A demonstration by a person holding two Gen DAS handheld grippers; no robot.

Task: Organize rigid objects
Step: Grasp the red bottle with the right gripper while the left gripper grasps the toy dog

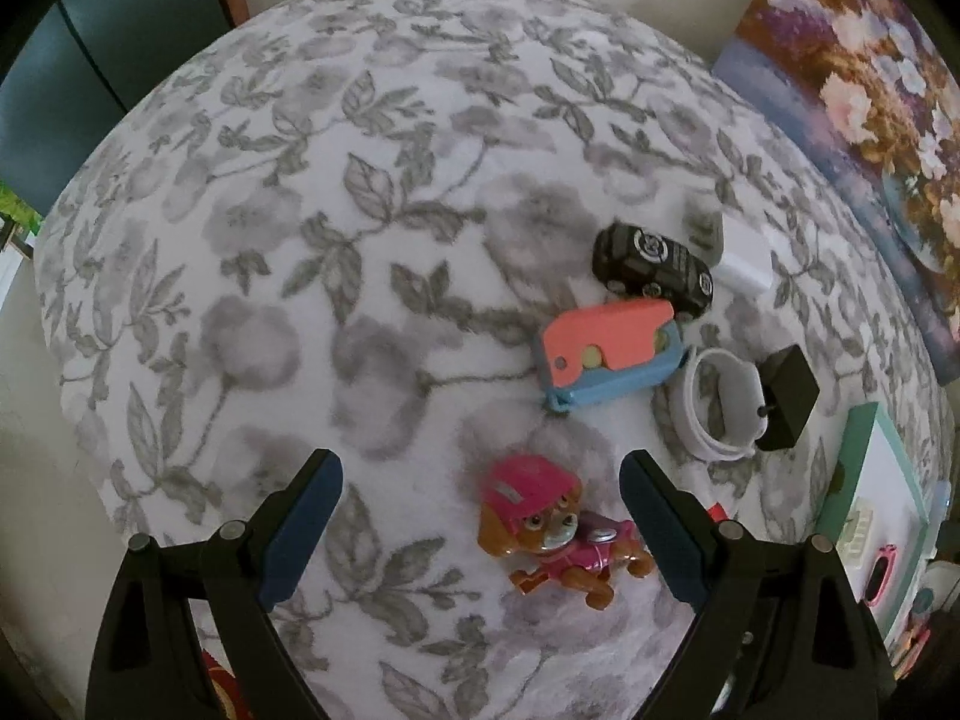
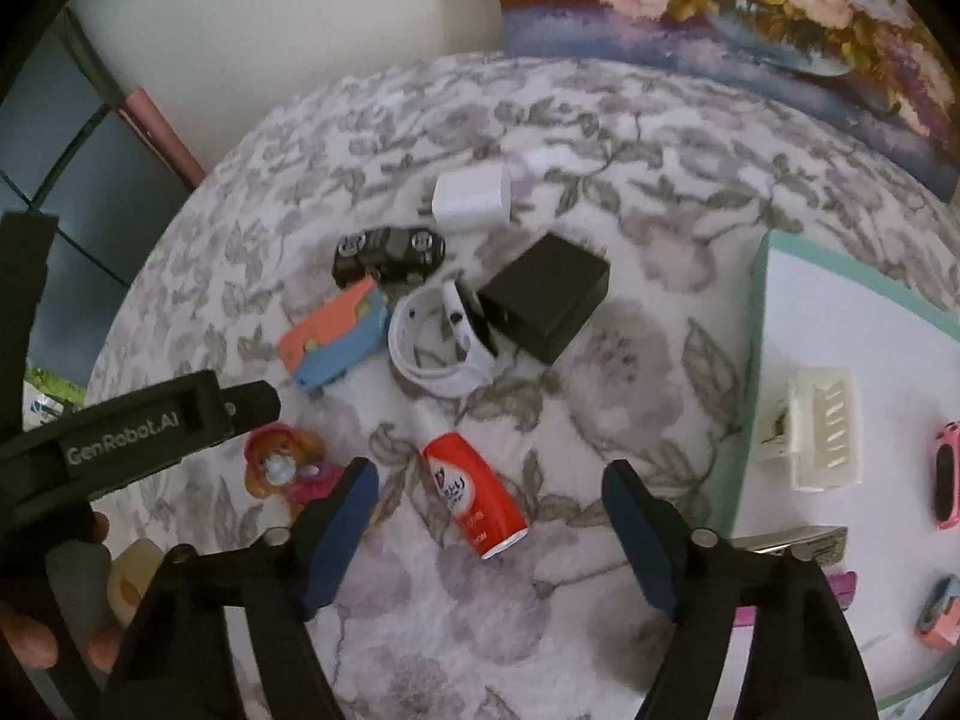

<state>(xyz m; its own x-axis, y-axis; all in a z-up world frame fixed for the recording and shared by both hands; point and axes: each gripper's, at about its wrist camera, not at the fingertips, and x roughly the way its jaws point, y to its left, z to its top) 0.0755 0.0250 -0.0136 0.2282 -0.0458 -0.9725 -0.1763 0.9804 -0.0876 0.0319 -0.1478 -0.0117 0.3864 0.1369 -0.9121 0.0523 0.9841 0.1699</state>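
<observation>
The left gripper (image 1: 480, 516) points steeply down at the floral cloth (image 1: 300, 300), its jaws wide apart and empty. Between its fingers, nearer the right one, lies a toy puppy (image 1: 552, 534) in a pink cap, on its side with the head toward the far left and the legs toward the near right.

The right gripper (image 2: 489, 510) also tilts steeply down, jaws standing open with nothing pressed between them. Under the gap lies a red and white bottle (image 2: 474, 492), its long axis running from the far left, where the narrow white tip is, to the near right, where the flat base is.

Farther off sits a cluster: a coral and blue case (image 2: 336, 336) lying slantwise, a coiled white cable (image 2: 432, 354) just right of it, a black box (image 2: 543, 303) beyond that, a black toy car (image 2: 390, 252) and a white cube charger (image 2: 471, 201) farthest.

On the right, a white tray with a teal rim (image 2: 757, 324) holds a cream clip (image 2: 822, 426).
</observation>
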